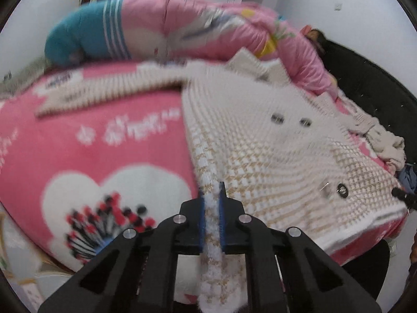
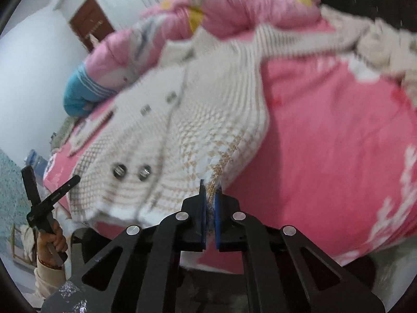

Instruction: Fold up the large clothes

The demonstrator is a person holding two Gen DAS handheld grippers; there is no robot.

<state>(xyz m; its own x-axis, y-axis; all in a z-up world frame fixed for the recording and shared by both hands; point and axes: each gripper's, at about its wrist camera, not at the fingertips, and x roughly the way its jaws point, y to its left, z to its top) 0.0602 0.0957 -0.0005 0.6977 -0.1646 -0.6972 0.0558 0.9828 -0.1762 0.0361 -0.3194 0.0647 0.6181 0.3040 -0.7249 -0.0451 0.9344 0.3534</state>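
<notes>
So on the left side, the left gripper [image 1: 211,195] is angled down toward the bed and its blue pads [image 1: 201,216] are pinched tight on the hem of the knit cardigan [image 1: 260,135]. A strip of the cream-and-tan knit runs right between the pads and hangs down past the black linkage toward the camera. From the other camera you can also see that same tool off at the left edge [image 2: 49,200], with a hand [image 2: 52,242] wrapped around its handle and a cream sleeve [image 2: 48,276] below it, tool pointing up and inward toward the hem.

The cardigan itself is spread over the pink blanket [image 1: 104,151], the one with the big white heart. One arm of it stretches off to the left, the dark buttons [image 1: 277,118] run down the front, and the bottom edge sits at the near side of the bed, lifted a bit where it's being grabbed.

Moving right, the right gripper [image 2: 211,195] is tilted down the same way and is clamped on the other hem corner, a little bunch of knit squeezed between its pads [image 2: 218,208].

Behind it all there's a rolled pink quilt [image 2: 234,7] with a blue pillow [image 2: 78,94] at its end. Everything's kinda motion-blurred.
</notes>
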